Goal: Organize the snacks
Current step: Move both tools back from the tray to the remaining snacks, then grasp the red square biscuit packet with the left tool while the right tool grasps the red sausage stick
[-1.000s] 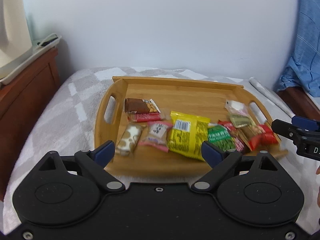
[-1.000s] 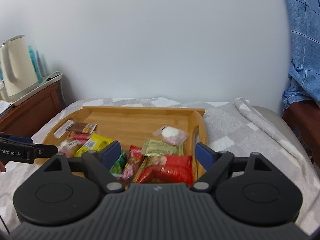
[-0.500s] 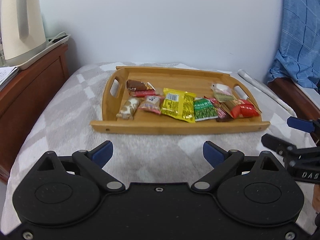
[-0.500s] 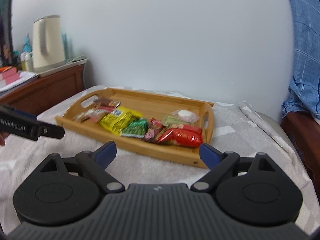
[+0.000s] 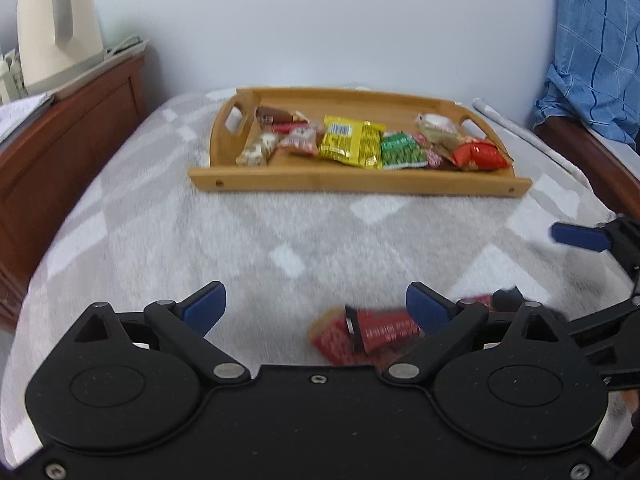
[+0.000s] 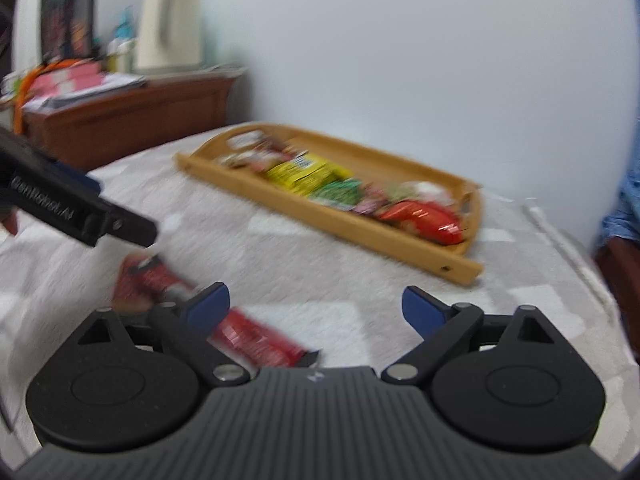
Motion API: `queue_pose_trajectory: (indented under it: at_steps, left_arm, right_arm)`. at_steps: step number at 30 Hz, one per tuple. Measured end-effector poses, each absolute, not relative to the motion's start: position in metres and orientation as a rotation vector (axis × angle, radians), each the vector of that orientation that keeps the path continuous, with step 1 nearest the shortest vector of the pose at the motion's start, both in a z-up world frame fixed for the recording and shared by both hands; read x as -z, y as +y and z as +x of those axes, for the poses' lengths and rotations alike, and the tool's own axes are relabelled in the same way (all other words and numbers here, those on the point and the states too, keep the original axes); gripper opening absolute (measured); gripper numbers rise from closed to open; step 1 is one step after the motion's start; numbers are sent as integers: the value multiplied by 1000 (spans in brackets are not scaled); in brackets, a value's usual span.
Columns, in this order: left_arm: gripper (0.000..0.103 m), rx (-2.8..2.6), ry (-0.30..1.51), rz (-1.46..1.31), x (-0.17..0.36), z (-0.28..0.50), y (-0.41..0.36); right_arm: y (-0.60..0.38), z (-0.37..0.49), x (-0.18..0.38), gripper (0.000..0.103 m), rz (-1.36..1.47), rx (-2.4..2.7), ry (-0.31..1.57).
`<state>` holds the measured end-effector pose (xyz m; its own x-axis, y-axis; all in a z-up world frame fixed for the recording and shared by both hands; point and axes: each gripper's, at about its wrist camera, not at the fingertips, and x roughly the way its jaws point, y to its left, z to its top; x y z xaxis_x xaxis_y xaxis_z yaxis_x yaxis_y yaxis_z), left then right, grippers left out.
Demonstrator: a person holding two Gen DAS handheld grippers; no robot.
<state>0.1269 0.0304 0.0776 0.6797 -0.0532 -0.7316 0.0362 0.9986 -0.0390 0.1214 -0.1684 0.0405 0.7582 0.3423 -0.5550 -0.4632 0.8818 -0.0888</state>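
A wooden tray (image 5: 360,189) sits far back on the bed and holds several snack packets, among them a yellow one (image 5: 352,146), a green one (image 5: 401,156) and a red one (image 5: 480,157). The tray also shows in the right wrist view (image 6: 384,236). A red snack packet (image 5: 368,334) lies on the blanket close in front of me, also in the right wrist view (image 6: 248,334), blurred. My left gripper (image 5: 316,308) is open and empty above the blanket, just left of the packet. My right gripper (image 6: 316,306) is open and empty, with the packet by its left finger.
A grey-and-white checked blanket (image 5: 240,240) covers the bed. A dark wooden cabinet (image 5: 60,152) with a cream kettle (image 5: 56,24) stands at the left. Blue cloth (image 5: 596,52) hangs at the right over a wooden edge. A rolled towel (image 5: 524,136) lies beside the tray.
Both grippers have pulled back from the tray toward the bed's near side. A red packet on the blanket has come into view in front of them. Both stay open.
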Motion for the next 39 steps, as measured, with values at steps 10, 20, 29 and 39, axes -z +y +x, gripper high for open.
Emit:
queue_pose_trajectory:
  at_steps: [10, 20, 29, 39]
  left_arm:
    - [64, 140, 876, -25, -63, 112, 22]
    - [62, 115, 888, -53, -54, 119, 20]
    - [43, 115, 873, -54, -46, 123, 10]
    - [32, 169, 847, -1, -46, 126, 2]
  right_arm:
    - [-147, 124, -24, 74, -279, -550, 619]
    - [-146, 125, -17, 33, -275, -431, 591]
    - [-160, 125, -16, 36, -236, -247, 583]
    - [-167, 132, -20, 62, -127, -337, 582]
